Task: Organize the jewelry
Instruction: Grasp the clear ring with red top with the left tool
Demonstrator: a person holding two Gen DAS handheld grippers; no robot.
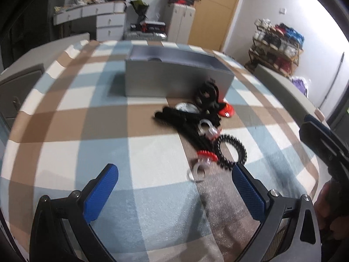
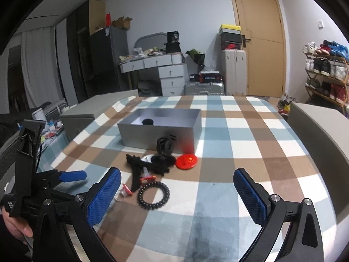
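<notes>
Both pairs of your blue-padded fingers stand spread wide with nothing between them: the left gripper [image 1: 174,187] hovers low over the plaid cloth [image 1: 87,113], the right gripper [image 2: 177,193] likewise beside it. Just ahead of your left fingers, a clear ring [image 1: 197,171] lies nearest, touching a red-toothed clip [image 1: 207,155]; a black spiral hair tie [image 2: 153,196] sits just beside them, close to your right fingers' left pad. Beyond that, a tangle of black hair bands [image 2: 150,166] runs back to an upright black claw clip [image 2: 164,145], with a red round disc [image 2: 186,161] to its right; the marking on the disc is too blurred to read. Farther still, the open grey box [image 2: 160,131] stands on the table [image 2: 261,152], a dark round item inside, the claw clip just in front of its near wall. Right of the pile, the cloth is bare out to the table's edge. Grey chair backs [image 2: 320,135] flank the table.
</notes>
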